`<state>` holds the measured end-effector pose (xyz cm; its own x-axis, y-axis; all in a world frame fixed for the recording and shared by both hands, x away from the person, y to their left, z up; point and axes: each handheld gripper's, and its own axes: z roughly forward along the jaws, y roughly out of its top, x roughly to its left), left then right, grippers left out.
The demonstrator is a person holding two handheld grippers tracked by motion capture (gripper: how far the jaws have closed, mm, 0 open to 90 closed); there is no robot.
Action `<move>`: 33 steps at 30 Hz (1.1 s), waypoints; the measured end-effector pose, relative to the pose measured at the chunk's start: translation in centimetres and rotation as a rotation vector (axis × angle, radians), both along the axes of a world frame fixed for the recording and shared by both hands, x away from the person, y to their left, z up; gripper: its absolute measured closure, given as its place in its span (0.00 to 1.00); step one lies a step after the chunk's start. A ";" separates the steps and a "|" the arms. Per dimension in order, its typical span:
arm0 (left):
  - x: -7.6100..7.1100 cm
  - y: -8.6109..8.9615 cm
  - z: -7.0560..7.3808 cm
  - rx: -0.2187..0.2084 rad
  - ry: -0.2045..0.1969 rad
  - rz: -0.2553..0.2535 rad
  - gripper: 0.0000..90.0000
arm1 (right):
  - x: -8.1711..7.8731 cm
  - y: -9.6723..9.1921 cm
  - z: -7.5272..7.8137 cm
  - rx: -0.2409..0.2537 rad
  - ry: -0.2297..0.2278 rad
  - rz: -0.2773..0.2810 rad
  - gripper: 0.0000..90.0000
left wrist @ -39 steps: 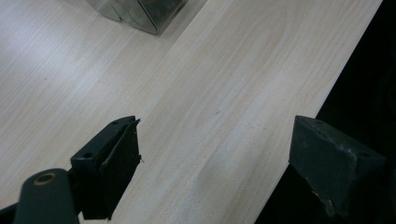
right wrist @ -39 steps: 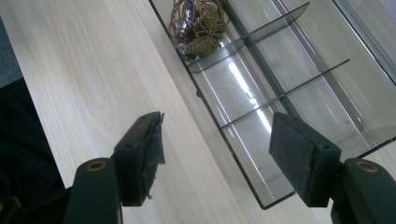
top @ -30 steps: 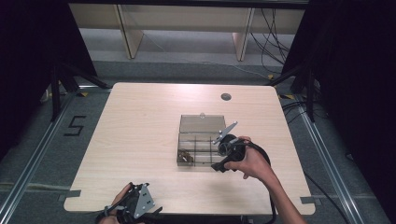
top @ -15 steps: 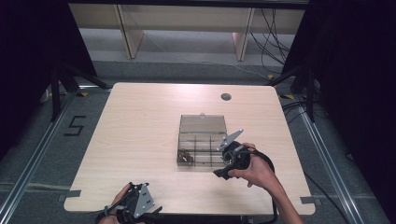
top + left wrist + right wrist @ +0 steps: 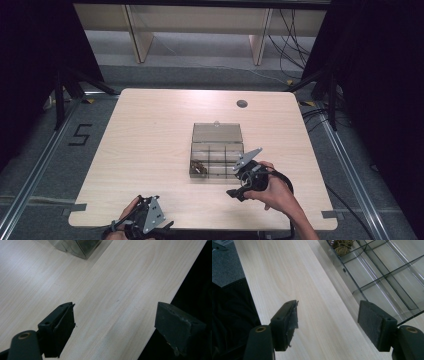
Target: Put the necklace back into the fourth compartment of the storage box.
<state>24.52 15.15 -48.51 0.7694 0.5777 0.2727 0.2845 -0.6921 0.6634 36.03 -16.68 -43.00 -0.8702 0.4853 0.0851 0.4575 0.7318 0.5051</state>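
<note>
Table (image 5: 150, 150): clear compartment box (image 5: 217, 150) sits mid-table, lid open, small items (image 5: 342, 246) in its near-left cell. Your right gripper (image 5: 240, 187), jaws apart and empty, hovers just beside it; careless swing could shove it. Left gripper (image 5: 115, 332) spread, empty, at near edge.

Worktop (image 5: 150, 150): compartment box (image 5: 217, 159) right of centre, lid (image 5: 217, 133) lying open behind it. Front-left compartment: small cluster (image 5: 198, 167), possibly metal parts. Right gripper (image 5: 241, 186) just before box; left gripper (image 5: 145, 220) at front-left edge.
</note>
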 end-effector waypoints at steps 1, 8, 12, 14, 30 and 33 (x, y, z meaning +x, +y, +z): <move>0.0 0.0 0.0 -0.002 -0.003 -0.003 0.17 | -0.2 0.0 0.0 -0.001 0.003 -0.001 0.37; 0.0 0.1 0.1 0.001 -0.007 -0.002 0.17 | -0.9 -0.2 -0.4 0.008 0.000 0.021 0.36; 0.0 0.0 0.0 0.000 -0.004 -0.004 0.17 | -1.0 -0.5 -0.7 0.018 -0.010 0.005 0.35; 0.0 0.0 0.1 -0.001 -0.006 -0.004 0.17 | -1.1 -0.7 -0.8 0.029 0.001 0.007 0.35; 0.0 0.0 0.1 -0.003 -0.004 -0.007 0.17 | -2.1 -1.5 -0.8 0.063 -0.003 -0.009 0.34; 0.0 0.0 0.1 -0.009 -0.007 -0.009 0.17 | -2.2 -1.7 -0.9 0.067 -0.011 -0.019 0.33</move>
